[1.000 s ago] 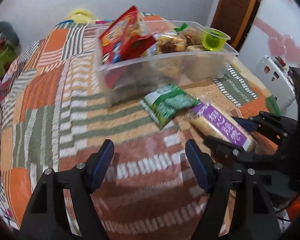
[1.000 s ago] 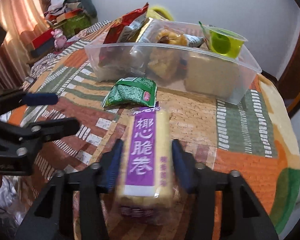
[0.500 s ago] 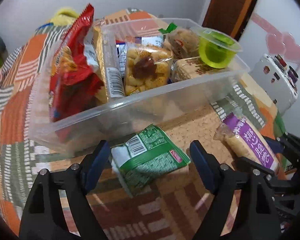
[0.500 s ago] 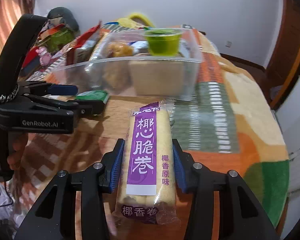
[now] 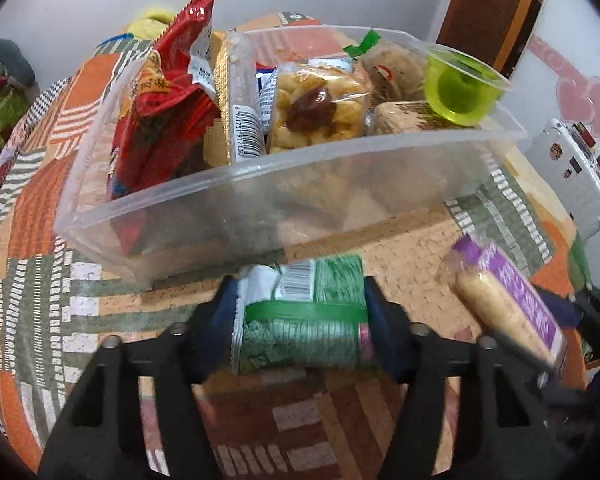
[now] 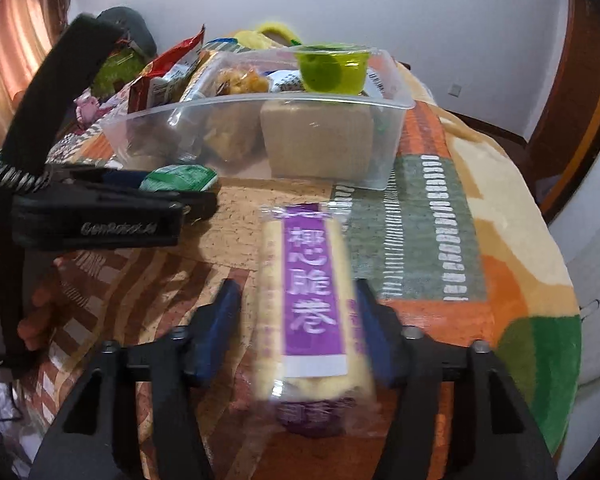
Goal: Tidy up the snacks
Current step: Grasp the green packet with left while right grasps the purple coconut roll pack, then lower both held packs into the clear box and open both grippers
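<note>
A clear plastic bin [image 5: 260, 200] full of snacks stands on the patterned cloth; it also shows in the right wrist view [image 6: 332, 152]. My left gripper [image 5: 300, 316] is shut on a green snack packet [image 5: 304, 320], just in front of the bin's near wall. The packet also shows in the right wrist view [image 6: 178, 178]. My right gripper [image 6: 296, 320] has its jaws around a purple-labelled roll pack [image 6: 312, 288], with a small gap on the left side. The pack also shows in the left wrist view [image 5: 512, 304].
The bin holds a red bag [image 5: 168, 96], a cookie pack [image 5: 316, 108] and a green jelly cup [image 5: 460, 88]. A white appliance [image 5: 576, 172] stands beyond the table's right edge. Clutter lies at far left [image 6: 116, 64].
My left gripper moved forward and closed on the green packet. My right gripper loosened slightly around the purple roll pack, which now looks blurred.
</note>
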The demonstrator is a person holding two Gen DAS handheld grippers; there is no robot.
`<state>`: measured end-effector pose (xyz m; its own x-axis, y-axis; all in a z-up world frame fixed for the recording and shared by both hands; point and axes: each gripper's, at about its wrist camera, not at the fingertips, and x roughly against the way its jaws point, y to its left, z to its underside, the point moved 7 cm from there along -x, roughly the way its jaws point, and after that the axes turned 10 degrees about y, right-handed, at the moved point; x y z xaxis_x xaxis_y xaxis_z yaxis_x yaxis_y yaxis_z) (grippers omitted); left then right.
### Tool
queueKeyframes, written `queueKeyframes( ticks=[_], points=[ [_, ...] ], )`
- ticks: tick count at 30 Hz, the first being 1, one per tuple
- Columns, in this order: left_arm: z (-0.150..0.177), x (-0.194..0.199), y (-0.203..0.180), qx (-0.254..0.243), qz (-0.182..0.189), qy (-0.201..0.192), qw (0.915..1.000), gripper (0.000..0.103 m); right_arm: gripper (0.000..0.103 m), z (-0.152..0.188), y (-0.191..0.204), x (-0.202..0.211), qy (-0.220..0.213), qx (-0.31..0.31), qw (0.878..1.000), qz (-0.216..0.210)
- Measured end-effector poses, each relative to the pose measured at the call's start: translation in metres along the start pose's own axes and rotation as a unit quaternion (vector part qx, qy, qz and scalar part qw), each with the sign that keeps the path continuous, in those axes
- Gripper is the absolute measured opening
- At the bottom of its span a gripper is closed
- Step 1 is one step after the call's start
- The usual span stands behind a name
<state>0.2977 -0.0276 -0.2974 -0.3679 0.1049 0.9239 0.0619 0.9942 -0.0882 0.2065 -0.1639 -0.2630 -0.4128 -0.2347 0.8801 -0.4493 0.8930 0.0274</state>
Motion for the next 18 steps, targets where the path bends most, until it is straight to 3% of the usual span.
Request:
queueKeyframes(
  ticks=[4, 8, 18],
  points=[
    [0.008, 0.014, -0.009, -0.017, 0.005, -0.006, 0.9998, 0.049, 0.043, -0.001, -0.007, 0.006, 0.002, -0.016, 1.0, -0.016],
    [0.014, 0.034, -0.016, -0.021, 0.019, -0.019, 0.9994, 0.048, 0.043, -0.004, -0.007, 0.015, -0.005, -0.019, 1.0, -0.02],
    [-0.004, 0.099, -0.018, -0.02, 0.045, -0.087, 0.995, 0.048, 0.042, -0.034, -0.021, 0.057, -0.069, -0.03, 0.997, -0.026]
  ],
)
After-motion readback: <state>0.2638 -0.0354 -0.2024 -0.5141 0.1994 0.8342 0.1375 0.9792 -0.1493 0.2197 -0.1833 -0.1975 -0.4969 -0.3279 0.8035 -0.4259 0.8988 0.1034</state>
